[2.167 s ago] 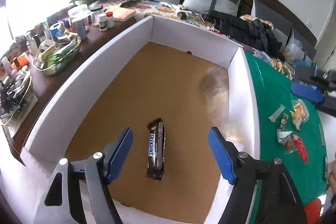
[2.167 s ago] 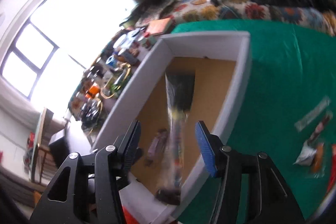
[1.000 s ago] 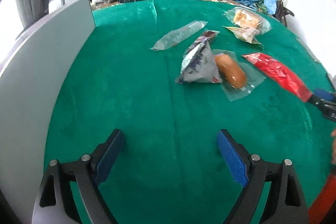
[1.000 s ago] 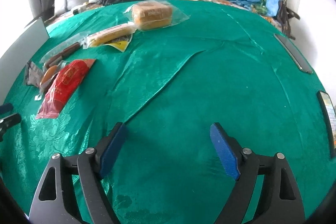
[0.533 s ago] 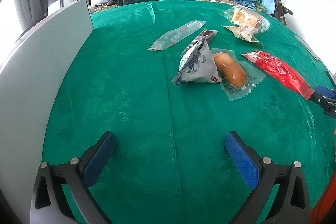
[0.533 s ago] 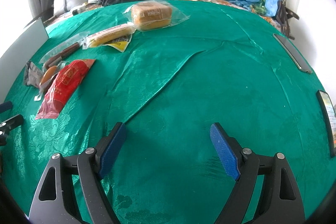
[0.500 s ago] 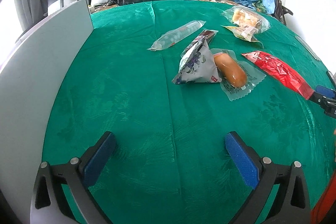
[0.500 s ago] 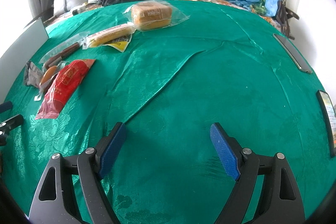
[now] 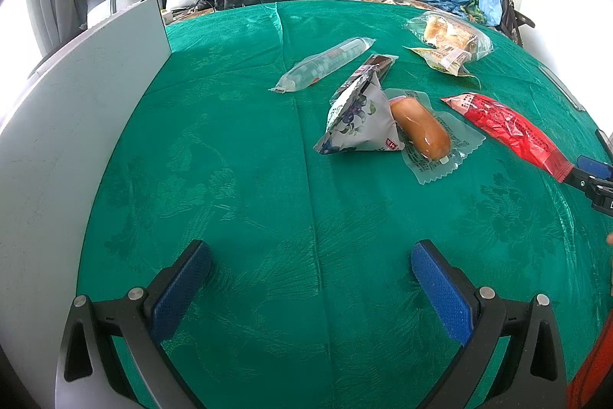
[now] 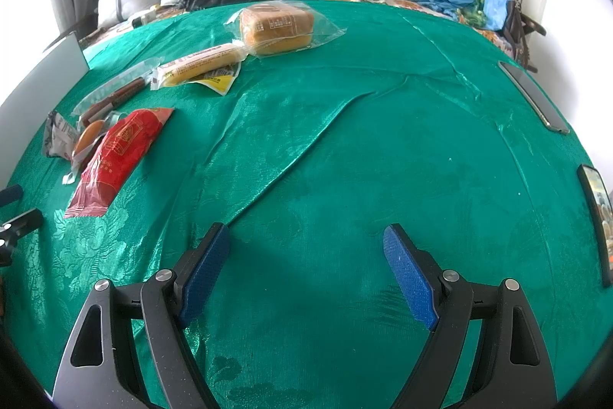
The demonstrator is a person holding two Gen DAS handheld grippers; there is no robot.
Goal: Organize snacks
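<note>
Looking at both wrist views, this reads as the between-items step: the left gripper [image 9: 310,278] and right gripper [image 10: 306,255] each hover over the green tablecloth [image 9: 249,179] with fingers spread wide and nothing between the blue pads, so the next snack hasn't been chosen yet.

The snacks sit in a loose cluster on the cloth, well apart from the white box wall [image 9: 76,125] at the left gripper's left side. Nearest the left gripper is a pyramid-shaped foil pouch [image 9: 358,123] touching a sausage-like bun in a clear crinkly wrapper [image 9: 421,135]. Just beside those lies a long red packet [image 9: 505,127], flat and shiny, whose near end is close to the right gripper's tip. Farther back are a clear tube-shaped pack [image 9: 323,64], a dark slim bar [image 9: 373,66], a yellow-labelled long roll [image 10: 201,64] and a square bread loaf in a loose bag [image 10: 277,25].

Best guess for the next move: reach forward, line the pads across a narrow side of the pouch or the red packet, and pinch gently, since the film wrappers look slippery and the bread squashy. The cloth is glossy with a raised crease, so packets could slide.
</note>
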